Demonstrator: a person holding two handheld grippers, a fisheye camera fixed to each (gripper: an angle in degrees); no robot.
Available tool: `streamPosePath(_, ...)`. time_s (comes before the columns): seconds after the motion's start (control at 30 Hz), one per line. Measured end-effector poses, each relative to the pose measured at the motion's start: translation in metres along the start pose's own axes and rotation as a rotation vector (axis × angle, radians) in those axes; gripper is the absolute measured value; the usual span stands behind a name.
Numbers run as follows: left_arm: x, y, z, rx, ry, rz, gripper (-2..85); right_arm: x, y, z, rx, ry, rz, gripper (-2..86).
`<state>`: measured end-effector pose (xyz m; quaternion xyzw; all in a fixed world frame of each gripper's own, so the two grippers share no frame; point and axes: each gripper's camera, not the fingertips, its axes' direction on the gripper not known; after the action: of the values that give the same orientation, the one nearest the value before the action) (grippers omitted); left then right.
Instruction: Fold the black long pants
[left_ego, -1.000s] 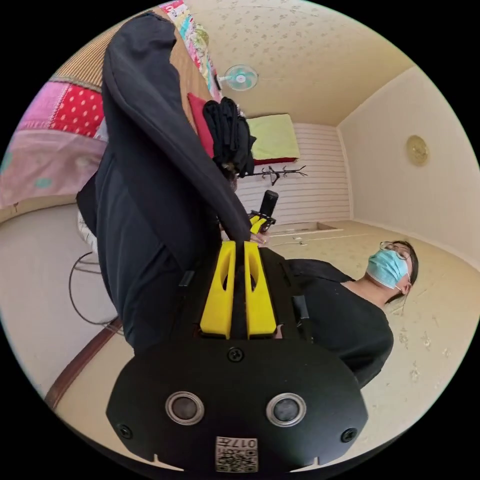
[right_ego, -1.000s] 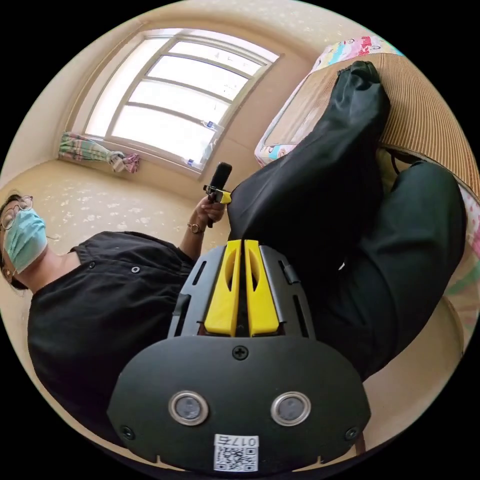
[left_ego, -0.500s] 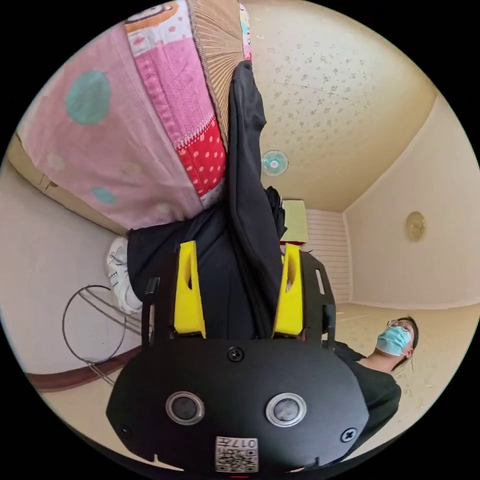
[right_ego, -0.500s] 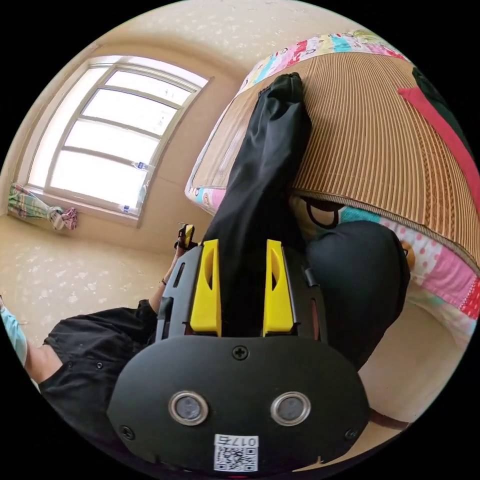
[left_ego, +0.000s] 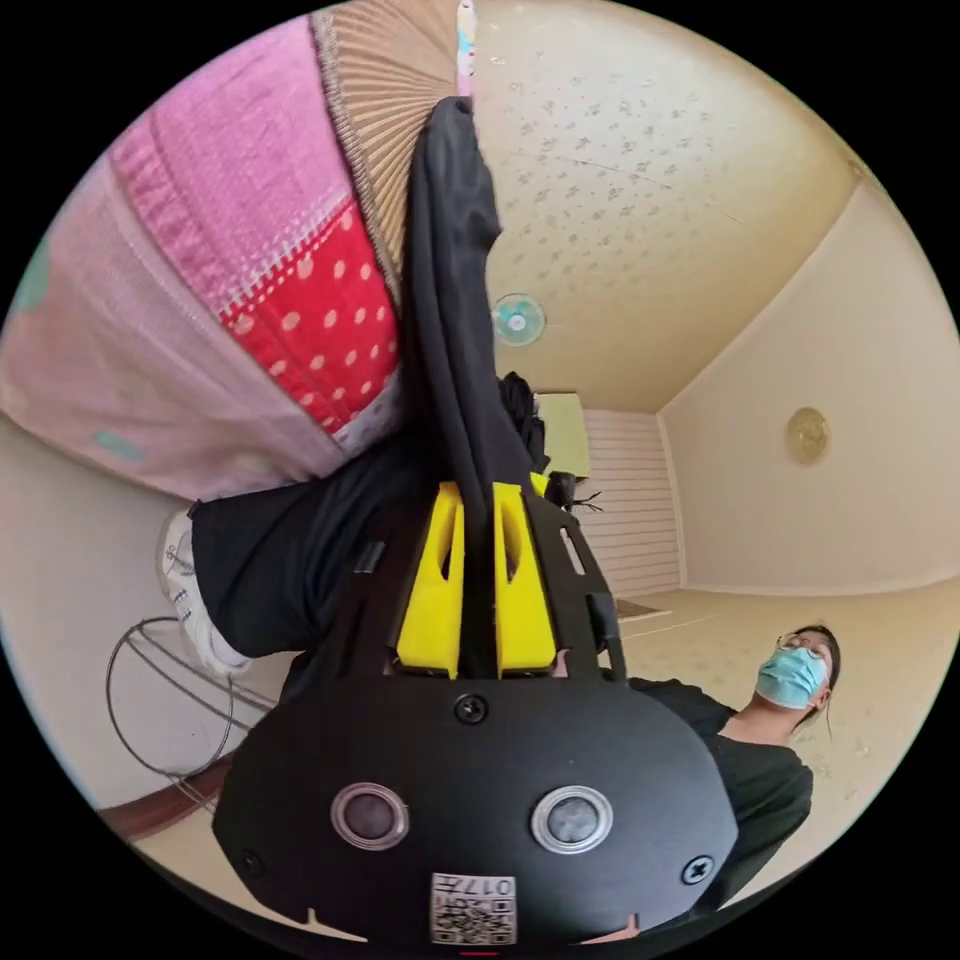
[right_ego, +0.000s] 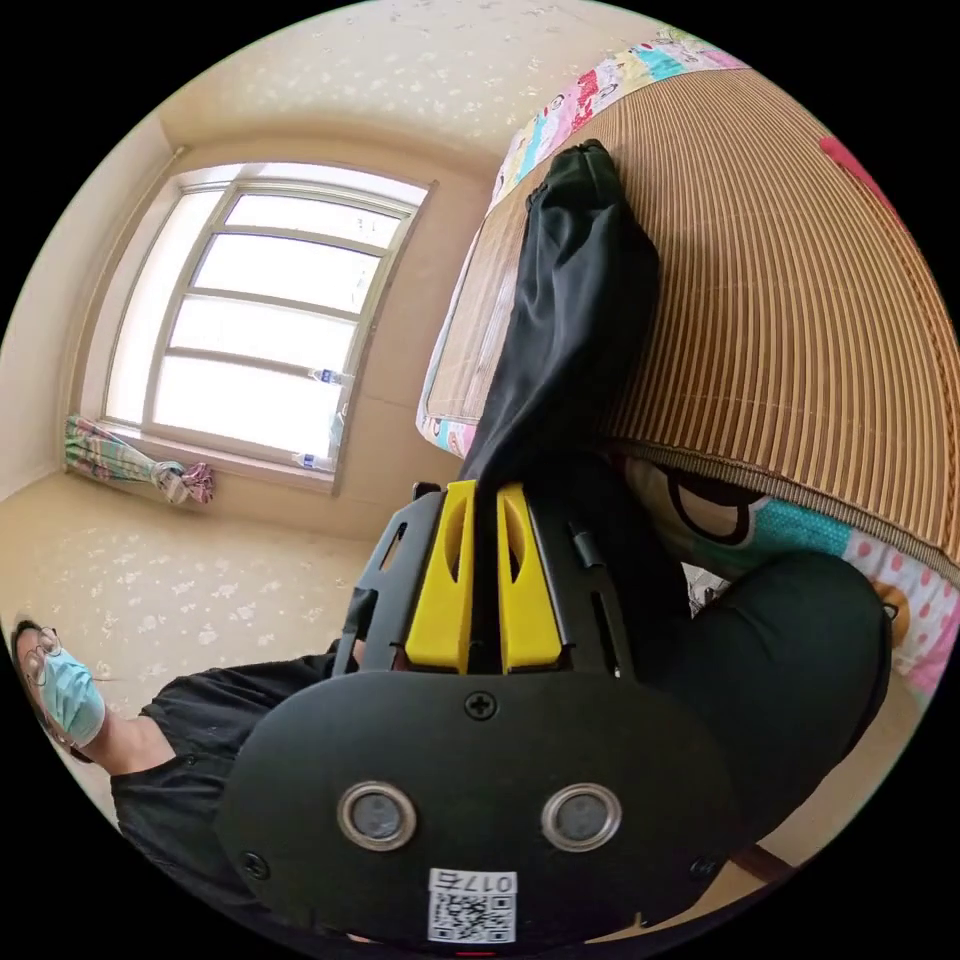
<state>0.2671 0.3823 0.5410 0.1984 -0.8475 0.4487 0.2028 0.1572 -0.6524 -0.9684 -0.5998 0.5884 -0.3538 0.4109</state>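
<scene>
At the edge of the bed, the black pants lie with one end up on the ribbed straw mat and the rest hanging down over the side. Both tools have hold of the cloth near the edge. The left gripper has its yellow jaws drawn narrow with a ridge of black fabric pinched between them. The right gripper is the same, jaws nearly together on a fold of the pants that runs up from them onto the mat.

As for progress, the pants look gathered lengthwise into a long, narrow strip, which suggests the legs are already laid one on the other. That is a judgement, since the cloth is dark and its layers are hard to tell apart. No crosswise fold is visible: the far end reaches well up the mat, and a large bulge of black cloth sags below the patchwork quilt at the bed's side. So the strip is not yet flat on the mat, and the folds that would shorten it are left to do.

Each gripper carries a small white sticker with a square code and some characters beside it; I leave it unread. No brand marking can be made out on the pants.
</scene>
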Motion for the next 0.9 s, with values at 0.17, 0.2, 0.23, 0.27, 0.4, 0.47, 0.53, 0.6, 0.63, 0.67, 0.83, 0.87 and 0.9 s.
streamPosePath(0.17, 0.023, 0.026, -0.015, 0.052, 0.024, 0.093, 7.7, 0.013, 0.017, -0.015, 0.012, -0.113, 0.027, 6.5)
streamPosePath(0.2, 0.017, 0.031, -0.010, 0.023, -0.040, 0.075, 10.3, 0.016, 0.018, -0.013, -0.005, -0.117, 0.042, 7.0)
streamPosePath(0.23, 0.004, 0.035, -0.002, -0.016, -0.043, 0.047, 11.0, 0.022, 0.020, -0.008, -0.038, -0.140, 0.060, 7.1)
streamPosePath(0.27, -0.004, 0.037, 0.002, -0.032, -0.028, 0.030, 11.3, 0.026, 0.024, -0.006, -0.045, -0.168, 0.069, 6.4)
streamPosePath(0.4, -0.033, 0.065, 0.004, 0.006, 0.062, 0.002, 5.2, 0.016, 0.044, -0.024, 0.034, -0.220, 0.024, 3.3)
streamPosePath(0.47, -0.006, 0.076, 0.007, -0.007, 0.045, 0.101, 5.1, -0.015, 0.053, -0.045, 0.066, -0.254, -0.082, 2.7)
streamPosePath(0.53, 0.060, 0.092, 0.017, -0.048, 0.013, 0.298, 5.1, -0.053, 0.059, -0.068, 0.097, -0.267, -0.195, 2.3)
streamPosePath(0.6, 0.122, 0.111, 0.024, -0.075, -0.006, 0.452, 5.1, -0.103, 0.068, -0.097, 0.130, -0.278, -0.341, 2.0)
streamPosePath(0.63, 0.167, 0.128, 0.030, -0.085, -0.030, 0.564, 5.1, -0.138, 0.076, -0.116, 0.146, -0.283, -0.441, 1.9)
streamPosePath(0.67, 0.190, 0.138, 0.033, -0.089, -0.045, 0.619, 5.1, -0.174, 0.086, -0.136, 0.164, -0.287, -0.536, 1.8)
streamPosePath(0.83, 0.356, 0.255, 0.059, -0.106, -0.054, 1.036, 5.1, -0.314, 0.152, -0.211, 0.243, -0.287, -0.877, 1.5)
streamPosePath(0.87, 0.369, 0.269, 0.060, -0.104, -0.044, 1.070, 5.1, -0.344, 0.172, -0.225, 0.257, -0.277, -0.946, 1.5)
streamPosePath(0.9, 0.389, 0.296, 0.061, -0.099, -0.018, 1.122, 5.1, -0.358, 0.184, -0.231, 0.265, -0.273, -0.978, 1.5)
